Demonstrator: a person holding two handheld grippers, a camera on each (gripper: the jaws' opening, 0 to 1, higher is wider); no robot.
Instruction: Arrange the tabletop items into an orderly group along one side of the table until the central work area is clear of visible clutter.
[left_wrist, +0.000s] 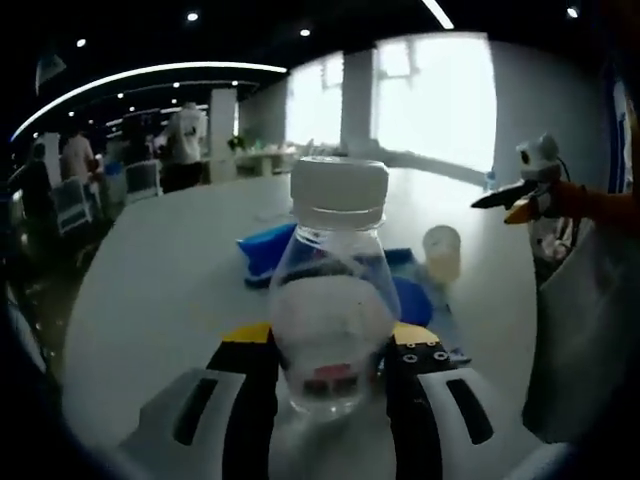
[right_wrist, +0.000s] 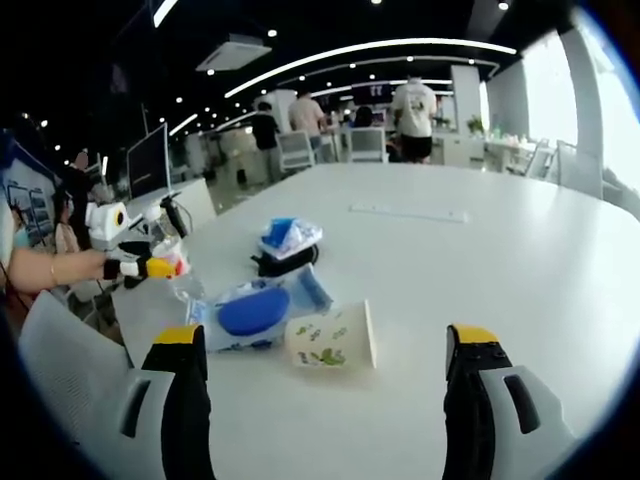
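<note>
A clear plastic bottle with a white cap stands upright between my left gripper's jaws, which are shut on its body. Behind it lie a blue packet, a blue oval object and a paper cup. In the right gripper view the patterned paper cup lies on its side just ahead of my right gripper, whose jaws stand wide open with nothing between them. The blue oval object rests on a flat wrapper, and the blue-white packet sits on something black. My left gripper shows at the left.
The white table stretches far to the right, with a thin white strip lying on it. My right gripper appears at the table's right edge in the left gripper view, above a white bag. Chairs and several people stand beyond the table.
</note>
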